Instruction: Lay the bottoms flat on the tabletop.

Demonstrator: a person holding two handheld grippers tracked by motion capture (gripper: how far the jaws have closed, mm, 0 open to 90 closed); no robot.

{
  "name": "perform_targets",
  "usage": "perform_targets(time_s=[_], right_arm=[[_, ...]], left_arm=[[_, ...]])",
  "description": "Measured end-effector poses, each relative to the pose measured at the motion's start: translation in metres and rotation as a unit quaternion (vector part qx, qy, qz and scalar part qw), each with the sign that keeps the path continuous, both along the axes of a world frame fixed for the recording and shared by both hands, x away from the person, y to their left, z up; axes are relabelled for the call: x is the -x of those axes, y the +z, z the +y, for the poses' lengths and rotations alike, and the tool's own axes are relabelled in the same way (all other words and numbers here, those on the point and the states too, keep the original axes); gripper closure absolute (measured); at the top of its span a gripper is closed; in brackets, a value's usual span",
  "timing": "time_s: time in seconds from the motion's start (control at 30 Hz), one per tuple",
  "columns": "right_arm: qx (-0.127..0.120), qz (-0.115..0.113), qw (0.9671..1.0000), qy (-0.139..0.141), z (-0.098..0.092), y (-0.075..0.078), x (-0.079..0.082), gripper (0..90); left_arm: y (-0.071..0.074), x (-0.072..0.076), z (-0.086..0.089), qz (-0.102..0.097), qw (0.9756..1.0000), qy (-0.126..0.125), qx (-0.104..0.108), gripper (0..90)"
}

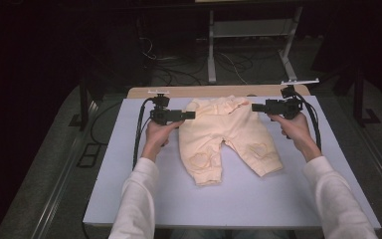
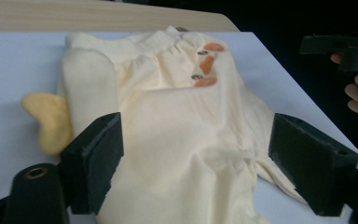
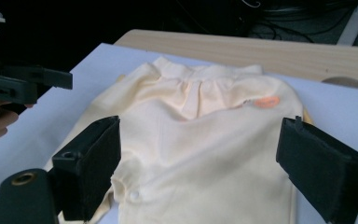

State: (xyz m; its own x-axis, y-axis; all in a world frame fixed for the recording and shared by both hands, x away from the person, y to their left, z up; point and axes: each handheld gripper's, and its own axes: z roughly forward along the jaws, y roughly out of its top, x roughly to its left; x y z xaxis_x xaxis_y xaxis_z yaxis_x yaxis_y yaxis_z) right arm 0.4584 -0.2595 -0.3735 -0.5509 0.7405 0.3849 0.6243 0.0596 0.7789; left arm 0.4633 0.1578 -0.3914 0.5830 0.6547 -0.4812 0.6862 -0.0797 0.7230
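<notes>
Pale yellow baby trousers (image 1: 227, 137) lie flat on the white tabletop (image 1: 129, 164), waistband toward its far edge. The left gripper (image 1: 191, 115) and right gripper (image 1: 255, 107) flank the waistband, jaws apart, holding nothing.

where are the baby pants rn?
In the high view the baby pants lie flat mid-table on the white sheet, waistband at the far edge, between the left tongs and right tongs.
</notes>
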Motion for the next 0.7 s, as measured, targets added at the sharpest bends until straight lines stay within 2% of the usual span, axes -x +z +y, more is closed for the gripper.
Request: perform_targets(time_s=[0.1,0.3,0.63,0.7], right_arm=[[-0.002,0.007,1.0000,0.005,-0.003,-0.007,0.010,6.9],[0.006,0.014,0.9999,0.001,-0.008,-0.014,0.022,1.1],[0.005,0.014,0.9999,-0.006,-0.022,-0.017,0.039,1.1],[0.005,0.020,0.9998,-0.007,-0.025,-0.019,0.041,1.1]], left_arm=[[-0.003,0.009,0.003,-0.001,0.9999,-0.003,0.012,9.8],[-0.005,0.025,0.005,-0.007,0.9999,-0.010,0.011,3.1],[-0.005,0.048,0.008,-0.023,0.9997,-0.003,0.010,2.7],[-0.007,0.052,0.009,-0.023,0.9997,0.001,0.009,2.7]])
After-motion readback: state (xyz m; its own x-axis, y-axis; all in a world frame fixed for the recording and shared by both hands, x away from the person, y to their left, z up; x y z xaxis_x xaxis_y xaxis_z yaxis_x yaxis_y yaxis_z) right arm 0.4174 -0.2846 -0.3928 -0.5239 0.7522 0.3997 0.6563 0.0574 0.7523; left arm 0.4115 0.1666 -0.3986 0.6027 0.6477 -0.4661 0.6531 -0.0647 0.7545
